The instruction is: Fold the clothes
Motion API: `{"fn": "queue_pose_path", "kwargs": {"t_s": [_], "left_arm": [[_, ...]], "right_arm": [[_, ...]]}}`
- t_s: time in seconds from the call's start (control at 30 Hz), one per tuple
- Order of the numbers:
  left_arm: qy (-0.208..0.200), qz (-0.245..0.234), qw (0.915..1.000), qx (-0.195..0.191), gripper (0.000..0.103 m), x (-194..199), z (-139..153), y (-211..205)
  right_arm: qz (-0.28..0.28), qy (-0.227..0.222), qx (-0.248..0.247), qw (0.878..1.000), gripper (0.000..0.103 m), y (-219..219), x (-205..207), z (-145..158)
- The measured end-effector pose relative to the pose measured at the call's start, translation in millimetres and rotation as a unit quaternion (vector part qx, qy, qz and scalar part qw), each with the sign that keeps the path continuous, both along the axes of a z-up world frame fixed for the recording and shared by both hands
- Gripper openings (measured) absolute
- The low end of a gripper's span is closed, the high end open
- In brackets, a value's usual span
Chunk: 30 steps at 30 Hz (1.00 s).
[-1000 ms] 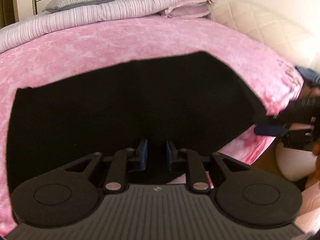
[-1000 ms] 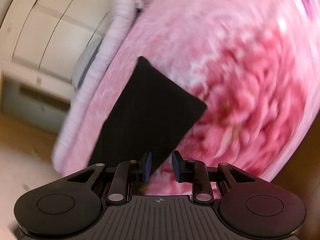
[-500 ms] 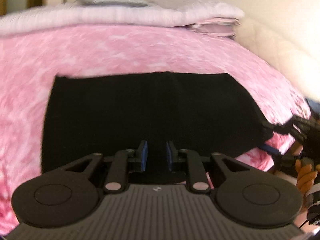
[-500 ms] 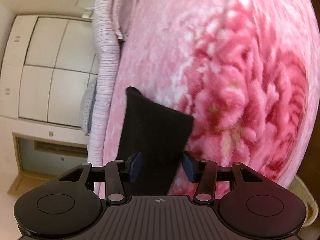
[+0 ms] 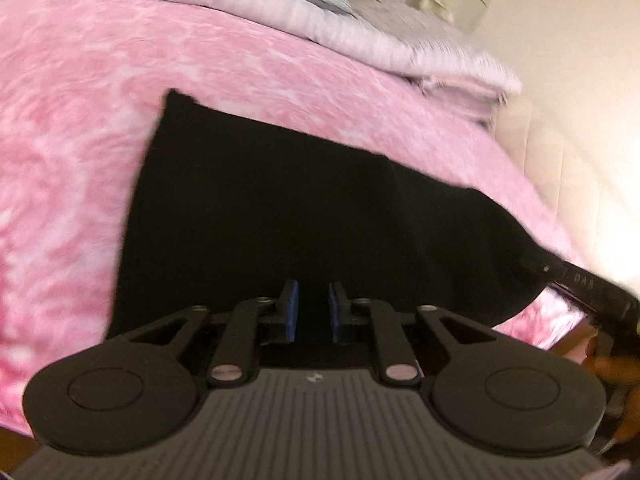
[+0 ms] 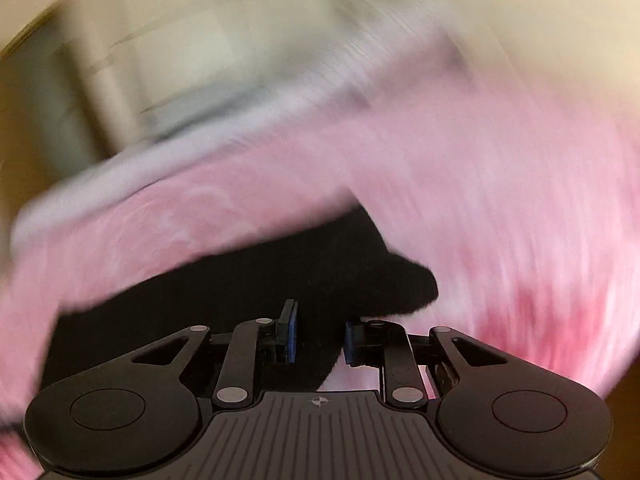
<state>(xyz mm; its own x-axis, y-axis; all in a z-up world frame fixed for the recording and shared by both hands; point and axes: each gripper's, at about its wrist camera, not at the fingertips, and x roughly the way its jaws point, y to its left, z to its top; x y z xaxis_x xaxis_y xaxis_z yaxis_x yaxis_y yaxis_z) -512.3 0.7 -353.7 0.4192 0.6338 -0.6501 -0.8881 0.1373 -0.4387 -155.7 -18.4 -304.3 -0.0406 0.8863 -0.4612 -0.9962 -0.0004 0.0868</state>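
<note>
Both my grippers, left and right, are closing on the black garment at 12 o'clock on the pink blanket; uneven bites could skew the fold.

A black knit garment, folded into a broad flat rectangle, lies spread on the pink fluffy bedspread, its near edge at the bed's near edge

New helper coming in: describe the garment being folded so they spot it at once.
Find the bed's fluffy pink blanket. Flat on it, below the striped pale bedding, lies the black garment. It is the only dark, plain cloth there.
</note>
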Motion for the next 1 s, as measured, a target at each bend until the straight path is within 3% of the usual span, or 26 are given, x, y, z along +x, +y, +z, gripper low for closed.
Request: {"fn": "queue_pose_path", "kwargs": {"t_s": [0.07,0.2,0.27,0.43,0.5,0.6,0.63,0.7,0.8,0.87,0.9,0.93,1.0], "left_arm": [[-0.015,0.016,0.9998,0.001,0.013,-15,4,-6],[-0.064,0.055,0.9964,-0.01,0.013,-50,6,-20],[-0.09,0.076,0.9929,-0.019,0.013,-66,5,-26],[-0.104,0.09,0.99,-0.03,0.013,-83,5,-33],[-0.125,0.091,0.9873,-0.035,0.013,-85,3,-33],[-0.159,0.095,0.9817,-0.045,0.016,-87,-1,-29],[-0.174,0.097,0.9788,-0.048,0.021,-87,-3,-26],[-0.212,0.105,0.9701,-0.056,0.031,-88,-5,-23],[-0.271,0.115,0.9532,-0.069,0.037,-90,-12,-8],[-0.297,0.117,0.9442,-0.081,0.042,-88,-18,6],[-0.306,0.117,0.9408,-0.087,0.044,-87,-23,13],[-0.314,0.116,0.9376,-0.094,0.044,-86,-28,21],[-0.329,0.12,0.9304,-0.11,0.044,-83,-38,36]], "right_arm": [[0.065,-0.079,0.057,0.993,0.021,-13,-34,11],[0.199,-0.173,0.112,0.958,0.021,-35,-93,7],[0.254,-0.2,0.108,0.94,0.021,-42,-117,-5],[0.354,-0.259,0.048,0.897,0.029,-49,-159,-42],[0.382,-0.281,0.034,0.88,0.046,-51,-164,-51],[0.402,-0.283,0.032,0.87,0.051,-58,-156,-50],[0.404,-0.268,0.031,0.874,0.051,-57,-149,-44],[0.394,-0.2,0.027,0.897,0.051,-48,-125,-26],[0.31,-0.03,-0.001,0.95,0.051,-18,-84,-3],[0.219,0.089,-0.051,0.97,0.051,8,-48,-3],[0.164,0.159,-0.086,0.97,0.051,22,-27,-10],[0.104,0.233,-0.124,0.959,0.051,36,-5,-20],[0.018,0.364,-0.179,0.914,0.051,55,25,-45]]}}
